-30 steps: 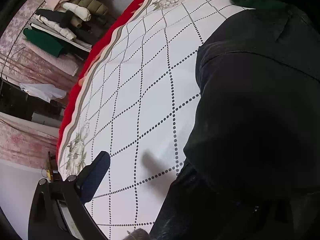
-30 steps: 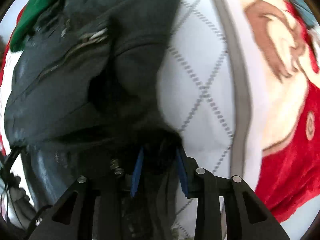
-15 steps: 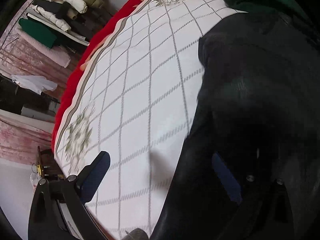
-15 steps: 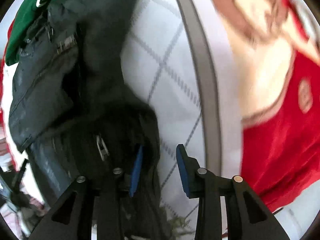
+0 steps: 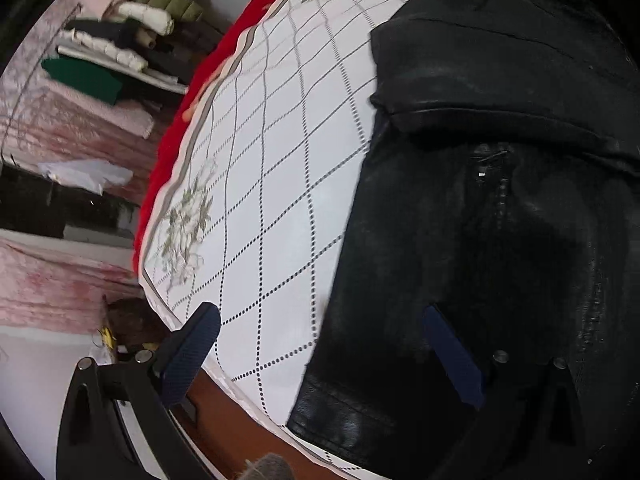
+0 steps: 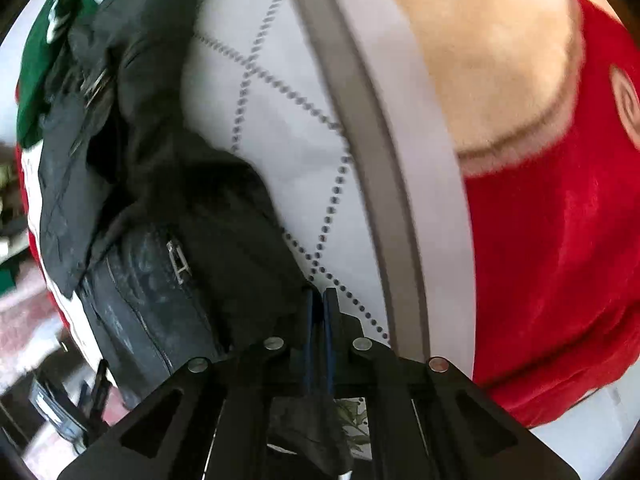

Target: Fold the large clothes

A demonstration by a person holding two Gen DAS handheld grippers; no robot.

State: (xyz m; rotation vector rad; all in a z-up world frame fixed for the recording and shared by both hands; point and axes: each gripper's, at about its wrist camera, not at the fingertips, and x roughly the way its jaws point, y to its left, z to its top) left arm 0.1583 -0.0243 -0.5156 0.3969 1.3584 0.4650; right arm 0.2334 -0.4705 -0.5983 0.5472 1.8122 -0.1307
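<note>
A black leather jacket (image 5: 500, 200) lies on the white quilted bed cover (image 5: 272, 184), filling the right half of the left wrist view. My left gripper (image 5: 320, 344) is open above the jacket's lower left edge, one finger over the cover and one over the leather. In the right wrist view the jacket (image 6: 168, 208) is bunched at the left. My right gripper (image 6: 319, 300) is shut on a fold of the jacket's edge, over the cover (image 6: 288, 128).
A green garment (image 6: 44, 60) lies under the jacket's far end. A red blanket (image 6: 560, 260) with a cream pattern borders the cover. Stacks of folded clothes (image 5: 120, 52) sit beyond the bed at the upper left. The bed's near edge (image 5: 248, 412) is close to my left gripper.
My right gripper opened, then closed on the jacket's edge. My left gripper drew back toward the bed's near edge, and its right finger came into view over the jacket.
</note>
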